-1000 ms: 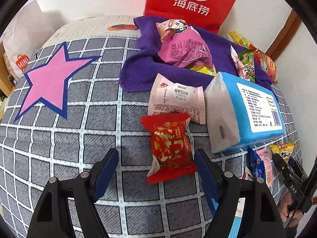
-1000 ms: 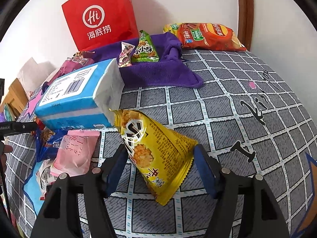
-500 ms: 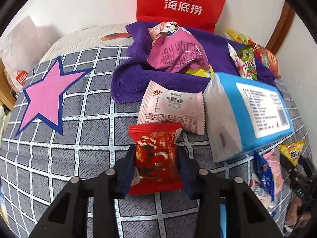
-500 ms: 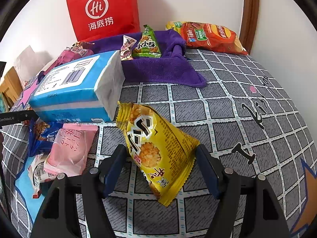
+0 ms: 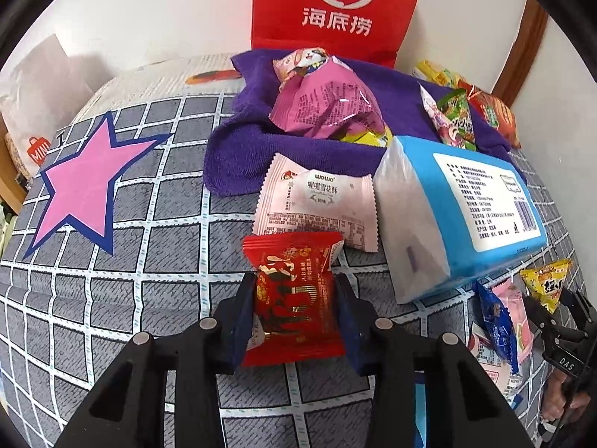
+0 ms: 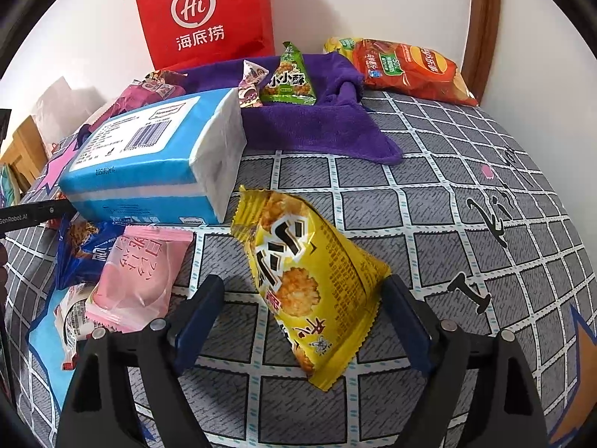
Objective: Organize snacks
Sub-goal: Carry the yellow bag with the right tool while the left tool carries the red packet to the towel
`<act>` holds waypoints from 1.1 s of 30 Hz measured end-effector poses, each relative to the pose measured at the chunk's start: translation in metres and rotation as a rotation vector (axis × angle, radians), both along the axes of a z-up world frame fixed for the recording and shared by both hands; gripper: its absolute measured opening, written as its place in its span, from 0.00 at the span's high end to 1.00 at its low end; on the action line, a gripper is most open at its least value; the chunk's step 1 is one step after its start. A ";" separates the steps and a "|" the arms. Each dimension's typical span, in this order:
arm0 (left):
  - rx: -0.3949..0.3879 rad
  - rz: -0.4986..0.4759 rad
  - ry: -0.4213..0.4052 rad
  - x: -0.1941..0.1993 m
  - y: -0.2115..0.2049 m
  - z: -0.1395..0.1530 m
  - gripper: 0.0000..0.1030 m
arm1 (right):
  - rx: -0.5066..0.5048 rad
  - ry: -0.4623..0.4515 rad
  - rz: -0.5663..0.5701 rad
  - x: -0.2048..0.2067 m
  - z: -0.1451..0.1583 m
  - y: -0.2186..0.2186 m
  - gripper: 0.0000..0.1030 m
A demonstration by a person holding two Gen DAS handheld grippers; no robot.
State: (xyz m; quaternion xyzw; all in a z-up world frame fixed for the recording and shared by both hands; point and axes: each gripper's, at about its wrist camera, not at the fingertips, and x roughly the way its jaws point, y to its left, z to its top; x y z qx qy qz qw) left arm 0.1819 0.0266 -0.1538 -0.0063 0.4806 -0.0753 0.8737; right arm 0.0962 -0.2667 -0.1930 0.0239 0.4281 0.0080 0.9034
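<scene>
Here, low in the centre of the left wrist view, the left gripper (image 5: 296, 308) has its jaws pinching a red packet (image 5: 293, 298) from both sides; whether the packet is clear of the grey checked cloth (image 5: 123, 261) below it cannot be told. Just above the packet lies a pale pink packet (image 5: 317, 205), its upper edge over the front hem of a purple towel (image 5: 238, 156). On the towel, upper centre, sits a magenta bag (image 5: 328, 108), and behind it stands a red paper bag (image 5: 335, 7) against the wall. A blue tissue pack (image 5: 466, 209) fills the right middle, just beside the pale pink packet.

In the right wrist view, the right gripper (image 6: 302, 310) has its jaws spread wide to either side of a yellow bag (image 6: 306, 280), neither jaw touching it; the bag lies on the cloth at lower centre. At lower left, a pink pouch (image 6: 138, 280) rests beside a dark blue packet (image 6: 80, 250), both in front of the tissue pack. A green bag (image 6: 289, 78) stands on the towel at upper centre, and an orange chip bag (image 6: 406, 69) lies at upper right near the wall.
</scene>
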 end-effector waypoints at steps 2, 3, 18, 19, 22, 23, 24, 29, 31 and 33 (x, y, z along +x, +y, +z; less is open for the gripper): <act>0.006 -0.004 -0.008 -0.001 -0.001 0.000 0.62 | 0.003 -0.001 0.000 0.000 0.000 0.000 0.16; 0.009 -0.007 -0.012 -0.001 -0.001 -0.001 0.62 | 0.005 -0.001 0.000 0.000 0.000 0.000 0.16; 0.003 -0.034 -0.021 -0.007 0.000 0.001 0.63 | 0.042 -0.027 -0.048 0.002 0.002 -0.014 0.33; -0.005 -0.036 -0.016 -0.007 0.001 0.001 0.64 | 0.029 -0.026 -0.048 0.002 0.002 -0.013 0.34; -0.010 -0.036 -0.013 -0.007 0.002 0.005 0.64 | 0.012 -0.033 -0.031 0.000 0.004 -0.008 0.39; -0.010 -0.034 -0.018 -0.008 0.002 0.008 0.64 | 0.012 -0.034 -0.025 -0.001 0.005 -0.007 0.40; -0.013 -0.033 -0.021 -0.009 0.003 0.010 0.64 | 0.015 -0.034 -0.018 -0.003 0.007 -0.007 0.41; -0.005 -0.028 -0.049 -0.014 0.006 0.031 0.64 | 0.075 -0.061 -0.013 -0.013 0.028 -0.010 0.41; -0.010 -0.026 -0.064 -0.015 0.006 0.040 0.64 | 0.085 -0.075 -0.019 -0.014 0.040 -0.012 0.41; -0.018 -0.025 -0.074 -0.015 0.006 0.051 0.64 | 0.088 -0.093 -0.021 -0.015 0.056 -0.014 0.41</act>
